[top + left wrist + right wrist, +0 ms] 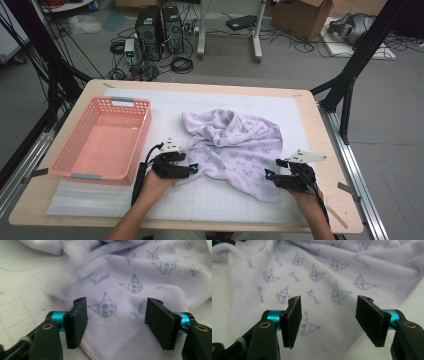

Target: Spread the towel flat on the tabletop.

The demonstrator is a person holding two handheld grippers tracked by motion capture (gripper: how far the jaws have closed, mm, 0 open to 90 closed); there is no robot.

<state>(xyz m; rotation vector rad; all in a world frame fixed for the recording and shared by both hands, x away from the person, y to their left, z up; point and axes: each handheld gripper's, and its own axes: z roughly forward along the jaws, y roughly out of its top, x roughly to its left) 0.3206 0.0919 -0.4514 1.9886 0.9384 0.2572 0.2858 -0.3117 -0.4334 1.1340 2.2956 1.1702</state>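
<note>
Towel [235, 145] crumpled right of basket [102, 137]. Left gripper [192, 167], right gripper [270, 175] wide, empty, at towel's near edge. Risk: pinch catches bunched layers, not hem; cloth slips.

— Where does the high view sit?

— Above the person's edge of the table [320, 150], facing forward and down, far enough off to take in the whole tabletop, the pink basket [102, 140] and the cabled floor beyond.

— And the left gripper view?

— It rides low on the left gripper [116, 320], looking along its own black jaws, very near the lilac towel [140, 272].

— The right gripper view?

— Same arrangement on the right gripper [328, 320], close over the towel's stitched hem.

— What do they share?

— The towel: the high view frames all of it, each gripper view only the near edge by its own gripper.
</note>
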